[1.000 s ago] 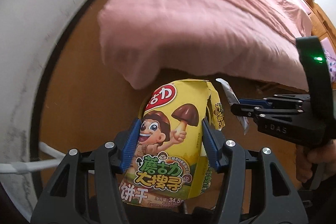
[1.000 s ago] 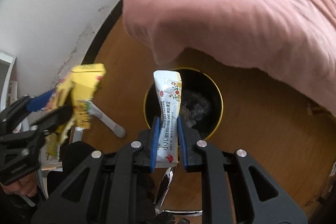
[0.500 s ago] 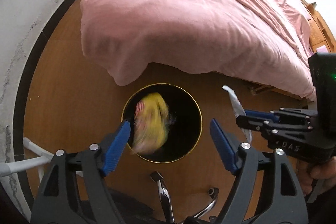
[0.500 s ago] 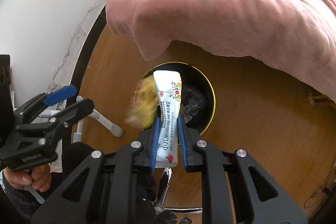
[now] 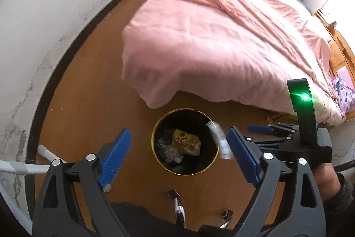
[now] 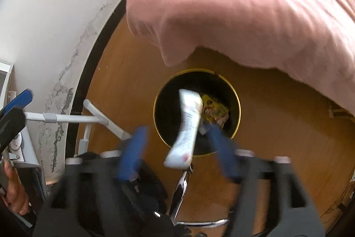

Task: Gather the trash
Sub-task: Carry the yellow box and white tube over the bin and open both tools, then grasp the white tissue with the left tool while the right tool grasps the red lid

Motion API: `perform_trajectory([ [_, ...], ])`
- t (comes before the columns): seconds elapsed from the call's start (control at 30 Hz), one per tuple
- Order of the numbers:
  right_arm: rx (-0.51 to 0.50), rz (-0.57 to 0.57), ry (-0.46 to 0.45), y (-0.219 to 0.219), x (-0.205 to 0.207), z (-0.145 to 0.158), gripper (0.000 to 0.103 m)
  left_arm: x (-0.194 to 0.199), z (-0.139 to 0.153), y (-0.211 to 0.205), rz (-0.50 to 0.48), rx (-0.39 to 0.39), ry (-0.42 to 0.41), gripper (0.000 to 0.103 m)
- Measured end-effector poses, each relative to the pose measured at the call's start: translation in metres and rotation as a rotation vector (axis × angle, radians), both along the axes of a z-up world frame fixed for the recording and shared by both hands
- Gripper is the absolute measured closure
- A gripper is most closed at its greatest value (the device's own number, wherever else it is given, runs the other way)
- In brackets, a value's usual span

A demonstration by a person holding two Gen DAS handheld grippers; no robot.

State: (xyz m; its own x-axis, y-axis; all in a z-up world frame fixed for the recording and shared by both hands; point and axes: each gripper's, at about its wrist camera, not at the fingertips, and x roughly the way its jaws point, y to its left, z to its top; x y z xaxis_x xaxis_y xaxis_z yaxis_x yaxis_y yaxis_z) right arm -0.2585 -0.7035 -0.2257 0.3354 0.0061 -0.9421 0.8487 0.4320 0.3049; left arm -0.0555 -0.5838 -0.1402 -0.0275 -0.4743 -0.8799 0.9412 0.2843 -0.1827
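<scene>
Since half a second ago the right gripper (image 6: 175, 143) has spread its fingers, releasing the white sachet (image 6: 187, 123), which falls lengthwise just ahead of them over the black bin (image 6: 235, 92); the left gripper (image 5: 177, 157) hangs released, the yellow biscuit bag (image 5: 185, 141) already inside.

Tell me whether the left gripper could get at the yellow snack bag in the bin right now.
Probably yes. The left gripper is open and empty above the bin, and the yellow snack bag lies uncovered on top, though deep inside.
</scene>
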Motion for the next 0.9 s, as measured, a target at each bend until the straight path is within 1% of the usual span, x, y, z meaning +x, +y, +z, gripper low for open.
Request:
perform_trajectory([
  [0.1,-0.025,0.016,-0.001,0.006,0.007,0.015,0.03,0.005,0.026,0.023,0.022,-0.032,-0.028,0.014],
  [0.2,-0.068,0.043,-0.015,0.017,0.019,0.039,0.03,0.014,0.055,0.054,0.057,-0.063,-0.046,0.013],
  [0.3,-0.135,0.104,-0.035,0.034,0.041,0.074,0.03,0.026,0.087,0.096,0.107,-0.099,-0.082,0.012],
  [0.4,-0.226,0.21,-0.08,0.059,0.078,0.118,0.03,0.049,0.119,0.151,0.191,-0.139,-0.124,0.012],
  [0.47,-0.279,0.29,-0.122,0.083,0.108,0.148,0.029,0.071,0.137,0.197,0.278,-0.16,-0.148,0.012],
  [0.5,-0.301,0.332,-0.143,0.096,0.125,0.162,0.028,0.084,0.145,0.225,0.34,-0.161,-0.168,0.012],
  [0.57,-0.337,0.431,-0.186,0.127,0.163,0.186,0.025,0.105,0.154,0.269,0.433,-0.159,-0.199,0.012],
  [0.6,-0.352,0.496,-0.214,0.149,0.188,0.199,0.024,0.12,0.158,0.301,0.502,-0.149,-0.226,0.012],
  [0.67,-0.356,0.588,-0.253,0.182,0.226,0.213,0.024,0.14,0.161,0.349,0.604,-0.121,-0.27,0.012],
  [0.7,-0.346,0.656,-0.278,0.206,0.253,0.219,0.024,0.151,0.161,0.373,0.652,-0.107,-0.288,0.012],
  [0.73,-0.338,0.701,-0.292,0.221,0.271,0.224,0.024,0.165,0.161,0.405,0.719,-0.088,-0.306,0.012],
  [0.8,-0.323,0.797,-0.315,0.26,0.309,0.23,0.024,0.188,0.159,0.461,0.835,-0.054,-0.321,0.012],
  [0.9,-0.317,0.934,-0.346,0.321,0.361,0.238,0.018,0.218,0.152,0.54,0.991,-0.005,-0.339,0.012],
])
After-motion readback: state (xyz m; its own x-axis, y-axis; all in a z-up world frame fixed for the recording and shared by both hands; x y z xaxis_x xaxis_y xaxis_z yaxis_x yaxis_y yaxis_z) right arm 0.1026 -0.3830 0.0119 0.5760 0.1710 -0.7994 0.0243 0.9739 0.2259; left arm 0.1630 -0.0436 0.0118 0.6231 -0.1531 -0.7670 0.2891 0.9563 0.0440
